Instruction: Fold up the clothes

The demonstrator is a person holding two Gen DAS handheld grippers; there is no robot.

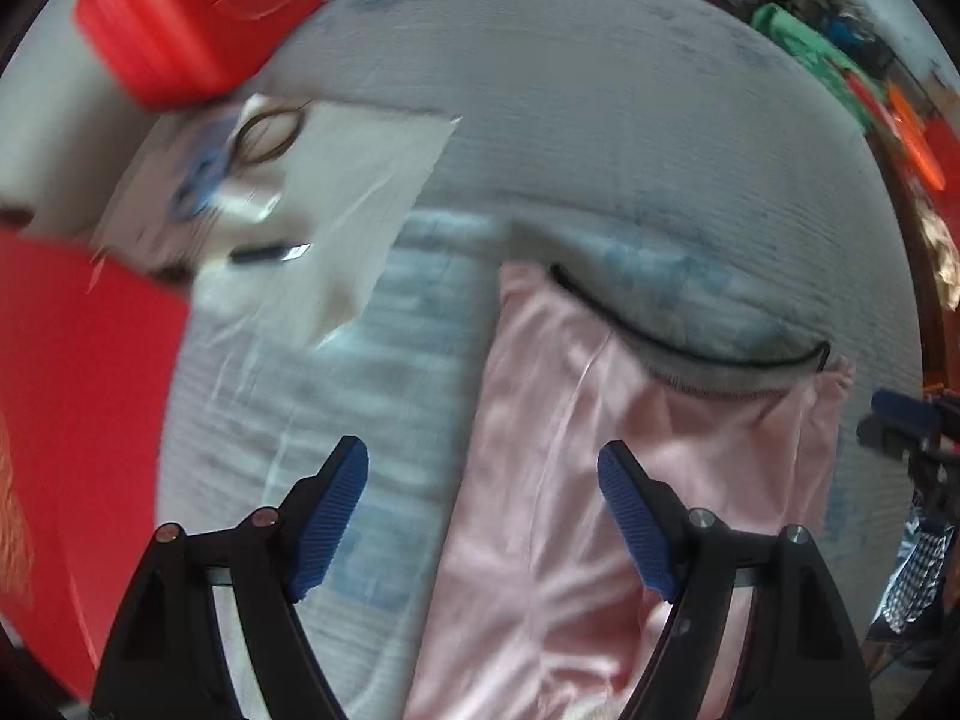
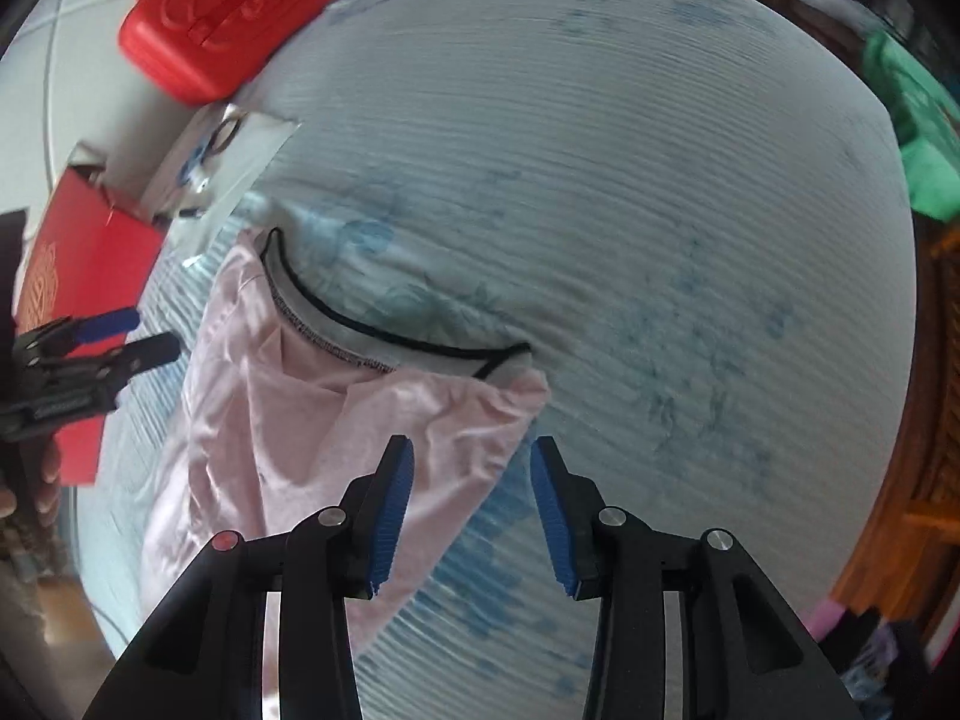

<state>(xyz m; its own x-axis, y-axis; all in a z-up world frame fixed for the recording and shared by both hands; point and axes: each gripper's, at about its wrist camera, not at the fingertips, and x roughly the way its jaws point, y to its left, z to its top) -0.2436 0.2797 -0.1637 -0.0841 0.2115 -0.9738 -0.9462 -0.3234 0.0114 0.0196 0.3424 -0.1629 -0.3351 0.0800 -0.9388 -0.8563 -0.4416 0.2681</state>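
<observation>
While the pink garment (image 2: 312, 420) lies flat, these findings apply.

Garment position: lower centre of the right wrist view, lower right of centre in the left wrist view (image 1: 600, 480), spread on a pale blue ribbed bedspread (image 2: 600, 180).
Garment detail: a grey neckline with black trim (image 2: 384, 339) curves across its upper edge; one corner points toward the right of the frame.
Handling judgement: thin, light and limp; likely to sag and crease when lifted and to slide a little on the ribbed cover. Not fragile.
Where to take hold: judged best at the outer hems or shoulder corners, pinching one or two layers at an edge, not the loose middle.
Right gripper (image 2: 471, 510): fingers apart, nothing between them; the garment's right corner lies just beyond the left fingertip, no pad pressing on it.
Left gripper (image 1: 483, 516): fingers wide apart, nothing held; it hangs over the garment's left edge, one finger above pink cloth, the other above bedspread. View is motion-blurred.
Surroundings: a red plastic case (image 2: 228, 18) at upper left, a clear packet with printed matter (image 2: 216, 162) below it, a red box (image 2: 90, 288) at the left edge, green cloth (image 2: 918, 138) at the right edge.
Risk: taking bedspread together with the garment.
</observation>
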